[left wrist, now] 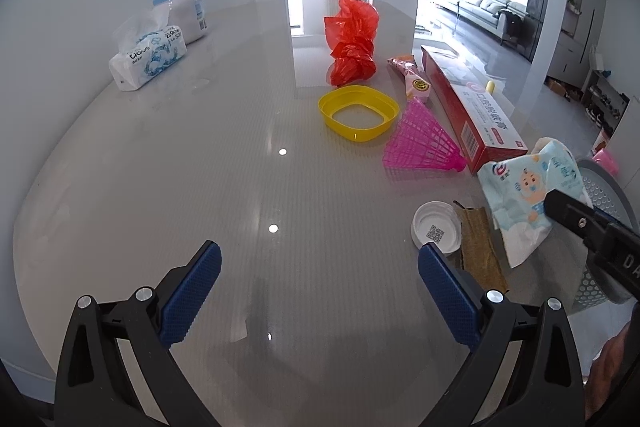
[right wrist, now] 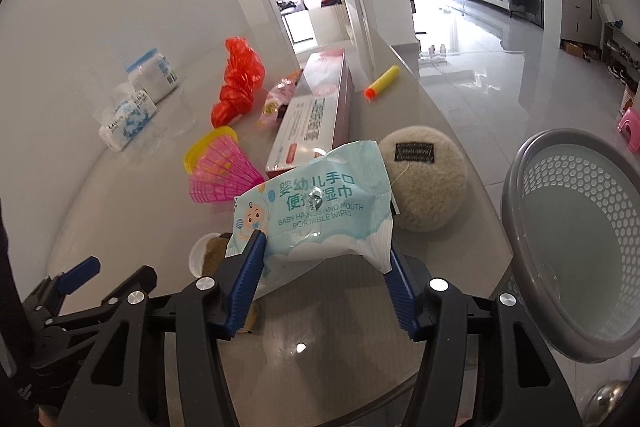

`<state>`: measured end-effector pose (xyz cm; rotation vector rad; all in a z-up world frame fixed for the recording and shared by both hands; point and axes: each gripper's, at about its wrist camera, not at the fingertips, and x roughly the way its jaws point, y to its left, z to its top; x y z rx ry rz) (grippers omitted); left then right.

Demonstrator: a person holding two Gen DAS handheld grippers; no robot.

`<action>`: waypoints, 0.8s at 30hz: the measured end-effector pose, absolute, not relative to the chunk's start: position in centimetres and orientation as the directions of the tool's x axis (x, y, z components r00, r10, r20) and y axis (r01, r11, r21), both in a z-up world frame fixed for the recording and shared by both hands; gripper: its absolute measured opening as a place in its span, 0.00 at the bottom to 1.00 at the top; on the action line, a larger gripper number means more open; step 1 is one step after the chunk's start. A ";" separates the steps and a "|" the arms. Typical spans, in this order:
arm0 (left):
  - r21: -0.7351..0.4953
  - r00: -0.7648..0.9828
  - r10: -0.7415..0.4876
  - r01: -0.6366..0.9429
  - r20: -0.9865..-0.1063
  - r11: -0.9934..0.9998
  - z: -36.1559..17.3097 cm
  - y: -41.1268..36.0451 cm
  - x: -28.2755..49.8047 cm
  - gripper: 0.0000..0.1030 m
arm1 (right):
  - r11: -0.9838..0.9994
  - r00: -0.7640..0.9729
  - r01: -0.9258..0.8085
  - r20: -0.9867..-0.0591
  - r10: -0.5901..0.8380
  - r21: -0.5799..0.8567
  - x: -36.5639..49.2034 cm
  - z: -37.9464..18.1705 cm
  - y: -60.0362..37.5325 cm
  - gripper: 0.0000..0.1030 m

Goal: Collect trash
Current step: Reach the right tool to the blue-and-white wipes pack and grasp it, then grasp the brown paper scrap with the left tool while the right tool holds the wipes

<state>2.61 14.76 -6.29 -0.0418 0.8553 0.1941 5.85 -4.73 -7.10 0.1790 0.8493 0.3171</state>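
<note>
My right gripper [right wrist: 324,247] is shut on a light-blue baby wipes packet [right wrist: 316,211] and holds it above the table's right edge, left of the grey perforated trash basket [right wrist: 576,239]. The packet also shows in the left wrist view [left wrist: 528,203], with the basket [left wrist: 604,195] behind it. My left gripper [left wrist: 320,267] is open and empty over bare grey table. Other trash lies on the table: a red plastic bag [left wrist: 352,43], a yellow ring [left wrist: 358,111], a pink shuttlecock [left wrist: 420,143], a red box [left wrist: 468,107], a pink wrapper [left wrist: 414,79], a white lid [left wrist: 436,227] and a brown scrap [left wrist: 480,251].
A tissue pack [left wrist: 148,57] and a blue-lidded jar [left wrist: 188,13] stand at the back left by the wall. A beige wool ball [right wrist: 426,179] and a yellow foam dart [right wrist: 382,81] lie near the table's right edge. A pink stool [right wrist: 630,123] stands on the floor.
</note>
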 end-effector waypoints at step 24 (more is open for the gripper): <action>-0.052 0.623 0.005 -0.073 -0.782 0.996 -8.2 7.2 3.8 0.93 | 0.949 0.679 -0.061 -0.684 0.266 0.308 1.1 -5.8 -12.6 0.54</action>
